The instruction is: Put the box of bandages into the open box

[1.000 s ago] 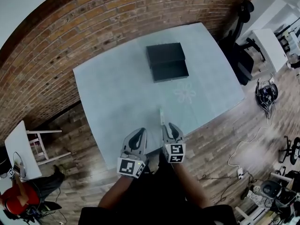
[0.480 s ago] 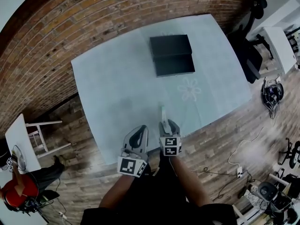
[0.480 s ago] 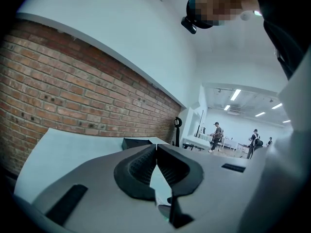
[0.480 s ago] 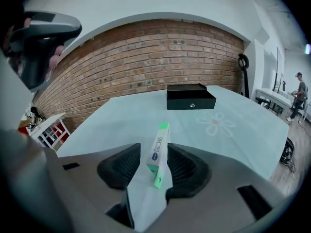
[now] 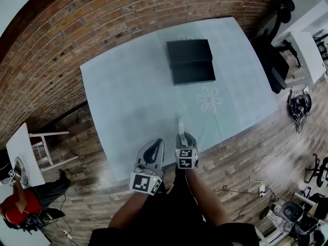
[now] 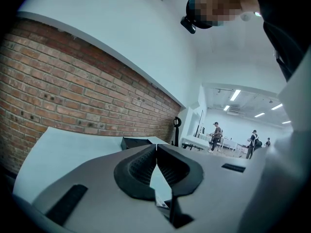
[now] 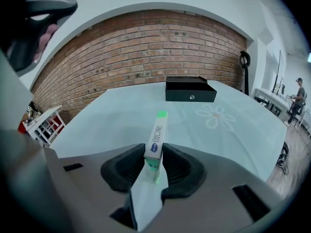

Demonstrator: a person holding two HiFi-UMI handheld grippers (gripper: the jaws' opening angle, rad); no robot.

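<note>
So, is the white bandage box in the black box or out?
Out: narrow white bandage box is between the right gripper's closing fingers, far from the black box.

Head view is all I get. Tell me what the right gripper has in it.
Observer: The right gripper has the bandage box on edge between its jaws, which are closing on it.
Operator: Report which end leads.
Observer: The green end points ahead, roughly toward the black box.
Operator: Now check the left gripper.
Observer: The left gripper is shut, with nothing between its jaws.
</note>
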